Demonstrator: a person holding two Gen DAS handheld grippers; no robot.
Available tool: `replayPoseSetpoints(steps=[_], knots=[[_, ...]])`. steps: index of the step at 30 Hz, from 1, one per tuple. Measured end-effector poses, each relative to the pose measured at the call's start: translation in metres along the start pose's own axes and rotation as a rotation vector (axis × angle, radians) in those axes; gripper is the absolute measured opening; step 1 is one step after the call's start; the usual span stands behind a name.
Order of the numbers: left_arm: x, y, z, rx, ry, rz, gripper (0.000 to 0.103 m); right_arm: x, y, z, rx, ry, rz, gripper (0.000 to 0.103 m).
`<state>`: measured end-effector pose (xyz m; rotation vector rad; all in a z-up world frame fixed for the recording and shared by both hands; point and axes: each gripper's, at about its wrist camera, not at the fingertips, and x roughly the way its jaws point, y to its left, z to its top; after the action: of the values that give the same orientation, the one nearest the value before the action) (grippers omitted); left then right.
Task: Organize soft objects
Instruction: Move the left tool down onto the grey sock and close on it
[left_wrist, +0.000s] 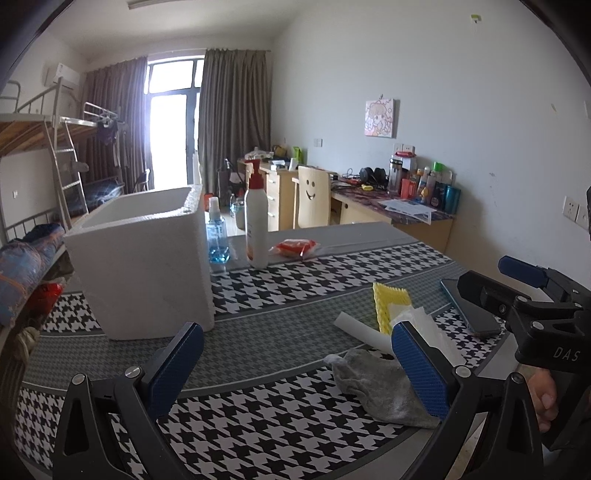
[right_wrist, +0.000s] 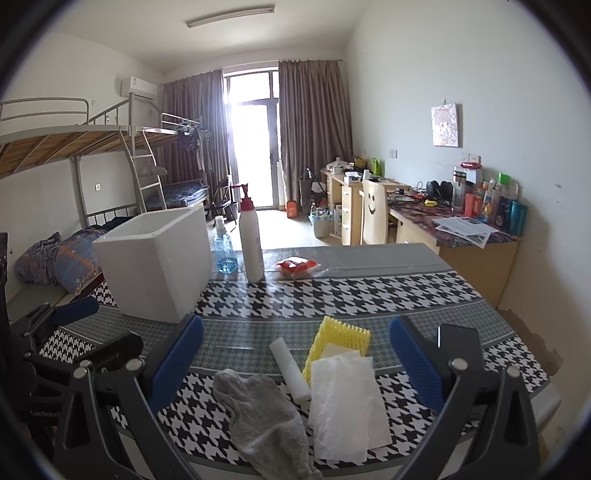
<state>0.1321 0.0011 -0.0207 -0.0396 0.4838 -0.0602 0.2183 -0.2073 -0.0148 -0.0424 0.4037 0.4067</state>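
On the table covered with a black-and-white houndstooth cloth (right_wrist: 369, 291) lie four soft things, grouped near the front edge: one crumpled grey sock (right_wrist: 266, 417), one white foam roll (right_wrist: 290, 369), one yellow ridged foam net (right_wrist: 341, 338) and one thin white foam sheet (right_wrist: 343, 402). The sock lies leftmost, its toe end just beside the roll; the sheet overlaps the yellow net and touches the roll's right side. A smaller pale square rests on the net, under the sheet's top edge.

One white polystyrene box (right_wrist: 155, 258), open at the top, stands to the left and farther back, well apart from the soft pile. Behind it stand two bottles: one tall white pump bottle with a red head (right_wrist: 251, 240) and one small clear bottle of blue liquid (right_wrist: 224, 251). One red-and-clear plastic packet (right_wrist: 297, 266) lies just right of the pump bottle. One dark phone (left_wrist: 469, 306) lies on the cloth to the right of the pile.

The left gripper (left_wrist: 295, 365) has its two blue pads spread wide and holds nothing; the sock sits near its right pad. The right gripper (right_wrist: 295, 363) is likewise spread wide and empty, with the sock, roll, net and sheet all seen between its pads. Both hang above the cloth.
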Motion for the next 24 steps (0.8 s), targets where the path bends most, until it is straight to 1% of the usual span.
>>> replayPoseSetpoints(steps=[9, 13, 20, 24], knots=[[0.016, -0.013, -0.011, 0.022, 0.054, -0.049, 0.102, 0.008, -0.016, -0.017, 0.004, 0.054, -0.032, 0.102], [0.024, -0.017, -0.015, 0.025, 0.074, -0.058, 0.102, 0.01, -0.019, -0.021, 0.005, 0.069, -0.04, 0.102], [0.034, -0.026, -0.021, 0.041, 0.113, -0.096, 0.102, 0.013, -0.027, -0.029, 0.008, 0.092, -0.058, 0.102], [0.044, -0.03, -0.024, 0.037, 0.149, -0.116, 0.102, 0.013, -0.031, -0.036, 0.008, 0.106, -0.066, 0.102]])
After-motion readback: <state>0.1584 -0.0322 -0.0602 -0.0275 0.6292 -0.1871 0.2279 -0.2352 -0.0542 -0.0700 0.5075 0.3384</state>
